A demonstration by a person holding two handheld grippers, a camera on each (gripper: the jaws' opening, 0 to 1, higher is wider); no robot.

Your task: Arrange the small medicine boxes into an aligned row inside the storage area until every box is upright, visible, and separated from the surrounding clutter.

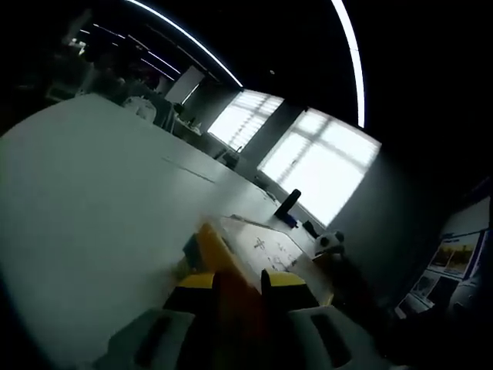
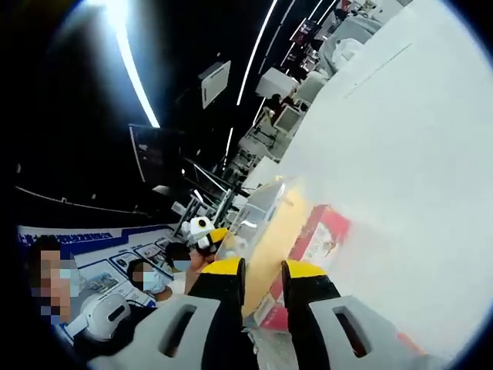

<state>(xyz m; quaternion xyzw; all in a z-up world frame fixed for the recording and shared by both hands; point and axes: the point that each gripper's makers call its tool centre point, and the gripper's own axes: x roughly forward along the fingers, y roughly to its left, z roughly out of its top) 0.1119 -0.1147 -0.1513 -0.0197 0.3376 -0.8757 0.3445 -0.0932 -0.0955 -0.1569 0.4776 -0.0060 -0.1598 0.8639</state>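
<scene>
Left claw (image 1: 240,281) grips a yellow box (image 1: 219,258) above the white tabletop (image 1: 92,200); right claw (image 2: 262,271) clamps a tan box (image 2: 279,235).

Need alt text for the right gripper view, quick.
The right gripper, yellow-tipped jaws close together, points at a tan box beside a red-and-white medicine box on a white table. People sit at lower left.

A wide white tabletop (image 1: 92,200) is seen under bright windows (image 1: 320,166) and ceiling light strips (image 1: 350,46). A dark bottle (image 1: 287,203) is stood near a panda toy (image 1: 330,243). Wall posters (image 2: 115,266) are seen behind seated people (image 2: 150,279).
</scene>
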